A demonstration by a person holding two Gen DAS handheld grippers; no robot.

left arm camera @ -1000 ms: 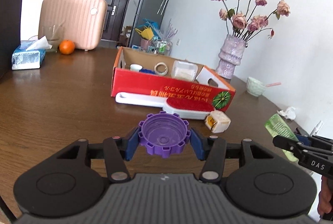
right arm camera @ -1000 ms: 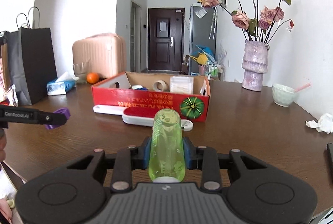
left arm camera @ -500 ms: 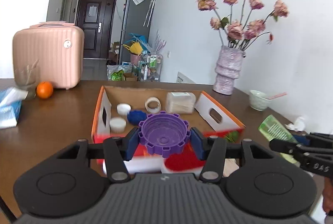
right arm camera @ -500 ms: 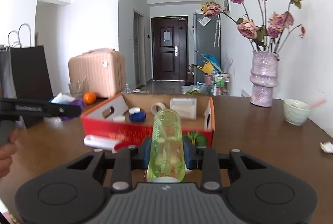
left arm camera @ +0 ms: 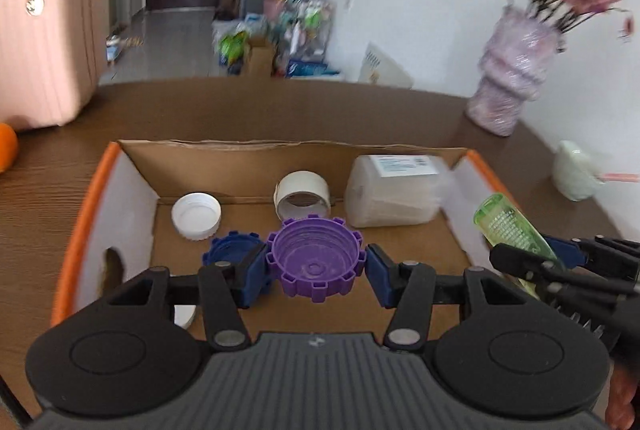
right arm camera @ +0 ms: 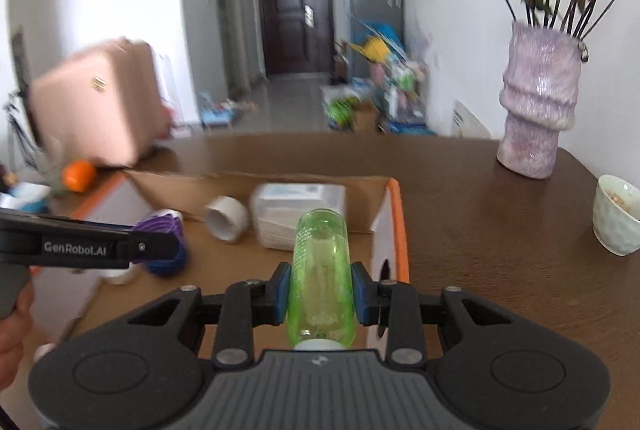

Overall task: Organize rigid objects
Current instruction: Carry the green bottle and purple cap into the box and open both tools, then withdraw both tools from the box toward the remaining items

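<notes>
My left gripper point(left arm camera: 316, 266) is shut on a purple toothed cap point(left arm camera: 315, 257) and holds it above the floor of the open cardboard box point(left arm camera: 248, 154). My right gripper point(right arm camera: 320, 288) is shut on a green translucent bottle point(right arm camera: 320, 270), held over the box's right end point(right arm camera: 394, 214). The bottle also shows in the left wrist view point(left arm camera: 510, 228), by the box's right wall. Inside the box lie a blue toothed cap point(left arm camera: 230, 248), a white cap point(left arm camera: 196, 215), a white tape ring point(left arm camera: 303, 195) and a clear plastic container point(left arm camera: 394, 192).
A purple vase of dried roses point(right arm camera: 538, 110) and a small bowl point(right arm camera: 616, 216) stand on the brown table to the right. A pink suitcase point(right arm camera: 94, 102) and an orange point(right arm camera: 79, 175) are at the far left. Another white cap point(left arm camera: 184, 316) lies near the box's front.
Both grippers have moved forward with their objects and now hang over the box's interior. The view looks down into the box more steeply.
</notes>
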